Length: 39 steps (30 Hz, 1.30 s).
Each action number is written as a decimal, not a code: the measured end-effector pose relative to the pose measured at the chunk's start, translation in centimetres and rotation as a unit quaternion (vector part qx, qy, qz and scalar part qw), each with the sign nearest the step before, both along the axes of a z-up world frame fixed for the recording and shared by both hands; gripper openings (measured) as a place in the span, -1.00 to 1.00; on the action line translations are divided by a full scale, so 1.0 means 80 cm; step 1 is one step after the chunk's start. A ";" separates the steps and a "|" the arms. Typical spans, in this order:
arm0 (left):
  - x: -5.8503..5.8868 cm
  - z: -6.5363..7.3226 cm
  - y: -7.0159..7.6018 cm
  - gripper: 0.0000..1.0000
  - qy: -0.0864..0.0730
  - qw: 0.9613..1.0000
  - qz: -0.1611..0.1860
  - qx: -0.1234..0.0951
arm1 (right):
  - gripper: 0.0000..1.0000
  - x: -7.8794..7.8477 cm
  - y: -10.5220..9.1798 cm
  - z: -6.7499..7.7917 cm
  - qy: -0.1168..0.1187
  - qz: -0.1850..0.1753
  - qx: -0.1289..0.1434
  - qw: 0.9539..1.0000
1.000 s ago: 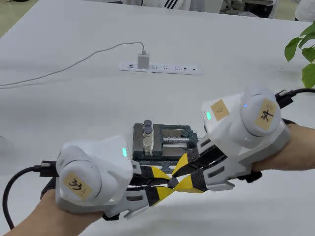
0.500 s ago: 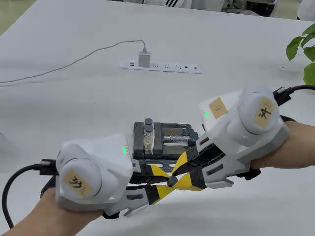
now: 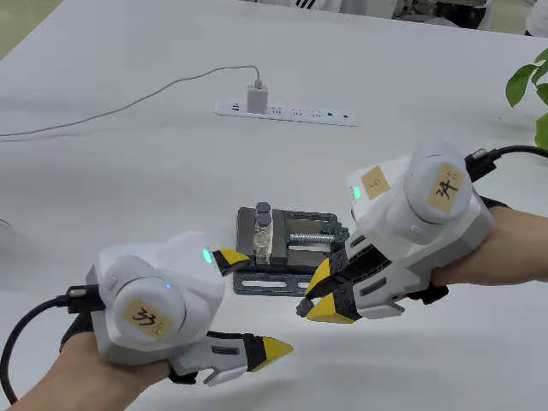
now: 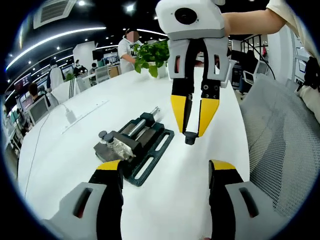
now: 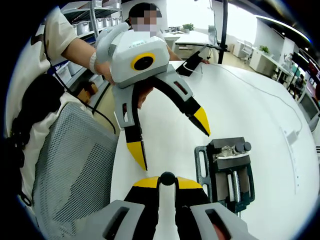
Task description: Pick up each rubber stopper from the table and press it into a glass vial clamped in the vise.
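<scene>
R gripper [image 3: 307,301] w/ stopper [image 4: 189,139], nr vise [image 3: 301,258]

An open-plan office or lab is being shown. Long ceiling light strips [image 4: 60,40] and monitor desks [image 4: 37,107] are being seen upper left in the left gripper view, storage shelving [image 5: 95,20] upper left in the right gripper view.

The white bench [image 3: 128,188] lies bare left of and beyond the dark green metal vise [image 3: 295,250], as far as the white power strip [image 3: 287,112] and its grey cable [image 3: 128,105] at the far side. The left gripper [image 3: 267,301] and right gripper [image 3: 310,300] crowd the vise's near edge. Green plant leaves [image 3: 529,86] overhang the far right.
</scene>
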<state>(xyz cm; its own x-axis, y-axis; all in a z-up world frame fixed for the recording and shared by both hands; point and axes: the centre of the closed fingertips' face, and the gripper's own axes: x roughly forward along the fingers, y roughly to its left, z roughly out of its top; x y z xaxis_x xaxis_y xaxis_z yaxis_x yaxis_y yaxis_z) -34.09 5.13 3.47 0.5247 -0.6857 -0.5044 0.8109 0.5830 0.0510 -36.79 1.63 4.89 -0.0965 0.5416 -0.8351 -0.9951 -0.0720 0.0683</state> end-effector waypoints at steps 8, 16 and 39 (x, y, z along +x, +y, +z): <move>0.013 0.008 0.030 0.92 -0.002 0.996 0.079 -0.047 | -0.87 0.003 -0.001 -0.005 0.003 -0.003 -0.005 1.000; 0.006 0.007 0.052 0.98 0.007 0.994 0.096 -0.055 | -0.88 0.016 0.002 0.000 -0.004 -0.001 -0.011 1.000; -0.002 0.005 0.055 0.89 0.020 0.995 0.084 -0.046 | -0.88 0.098 0.023 0.023 -0.075 0.108 -0.077 0.988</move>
<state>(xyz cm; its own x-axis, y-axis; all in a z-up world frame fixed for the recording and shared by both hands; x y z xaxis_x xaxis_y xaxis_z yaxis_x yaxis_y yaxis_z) -34.29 9.50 3.91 0.6165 -0.6340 -0.4669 0.7019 0.7112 -0.0391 -28.94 3.49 6.69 -0.0648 0.3875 -0.9196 -0.9573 -0.2844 -0.0524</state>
